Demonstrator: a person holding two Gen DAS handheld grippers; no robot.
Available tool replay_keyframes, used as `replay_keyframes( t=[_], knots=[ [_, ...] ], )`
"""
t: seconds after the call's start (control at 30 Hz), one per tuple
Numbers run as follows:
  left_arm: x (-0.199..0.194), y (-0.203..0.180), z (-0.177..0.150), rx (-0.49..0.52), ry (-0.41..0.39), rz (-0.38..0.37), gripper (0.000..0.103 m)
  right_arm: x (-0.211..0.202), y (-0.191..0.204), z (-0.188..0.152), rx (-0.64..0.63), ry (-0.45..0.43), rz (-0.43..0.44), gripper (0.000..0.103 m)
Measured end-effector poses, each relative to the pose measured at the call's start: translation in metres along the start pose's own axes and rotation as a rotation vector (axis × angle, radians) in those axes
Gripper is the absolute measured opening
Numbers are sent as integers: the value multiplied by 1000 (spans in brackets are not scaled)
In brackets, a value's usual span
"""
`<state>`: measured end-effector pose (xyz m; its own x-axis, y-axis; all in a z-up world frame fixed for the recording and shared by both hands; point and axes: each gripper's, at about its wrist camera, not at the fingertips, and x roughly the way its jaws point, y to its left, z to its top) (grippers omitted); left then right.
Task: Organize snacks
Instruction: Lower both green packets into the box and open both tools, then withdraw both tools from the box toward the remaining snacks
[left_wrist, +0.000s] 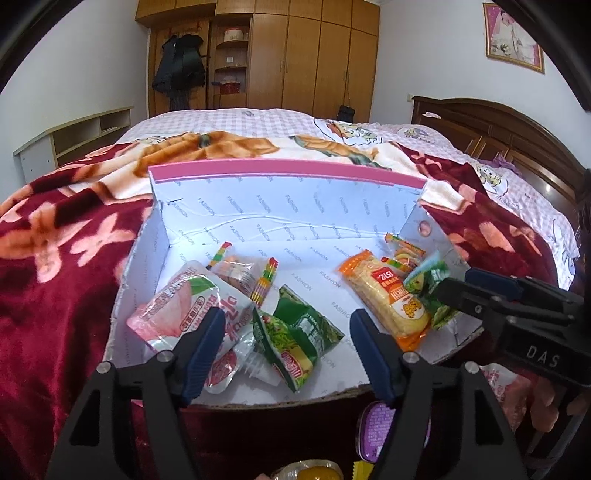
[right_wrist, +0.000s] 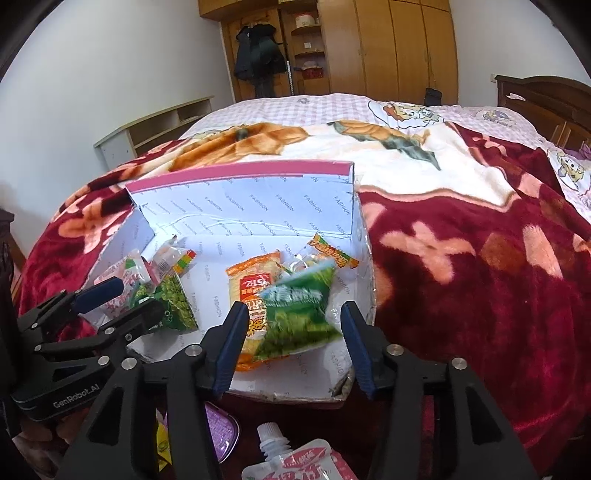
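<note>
A white cardboard box (left_wrist: 258, 206) with a pink rim lies open on the bed and holds several snacks. My left gripper (left_wrist: 288, 347) is open above the box's front, over a green pea packet (left_wrist: 306, 332) and a pink pouch (left_wrist: 184, 306). My right gripper (right_wrist: 293, 339) is open over a blurred green packet (right_wrist: 299, 314) that lies on an orange cracker pack (right_wrist: 251, 291) at the box's right side. In the left wrist view the right gripper (left_wrist: 461, 291) reaches in beside the orange pack (left_wrist: 388, 295).
A red flowered blanket (right_wrist: 461, 277) covers the bed around the box. In front of the box lie a purple tin (left_wrist: 380, 424), a pink spouted pouch (right_wrist: 295, 458) and a yellow item (left_wrist: 314, 470). A wardrobe (left_wrist: 314, 55) and headboard (left_wrist: 498, 129) stand behind.
</note>
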<state>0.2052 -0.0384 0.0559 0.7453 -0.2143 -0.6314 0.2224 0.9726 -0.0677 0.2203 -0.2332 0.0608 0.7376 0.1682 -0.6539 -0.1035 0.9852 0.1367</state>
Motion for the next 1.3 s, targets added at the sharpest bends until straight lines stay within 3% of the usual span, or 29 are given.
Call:
replay_keyframes(
  t=[0.33, 0.87, 1.3],
  knots=[
    [-22, 9, -4, -50, -4, -12, 85, -21, 3, -4, 11, -31, 17, 60],
    [-61, 9, -37, -49, 24, -22, 87, -60, 6, -32, 51, -44, 60, 61],
    [-69, 35, -71, -132, 86, 17, 87, -83, 28, -72, 5, -53, 83, 61]
  ],
)
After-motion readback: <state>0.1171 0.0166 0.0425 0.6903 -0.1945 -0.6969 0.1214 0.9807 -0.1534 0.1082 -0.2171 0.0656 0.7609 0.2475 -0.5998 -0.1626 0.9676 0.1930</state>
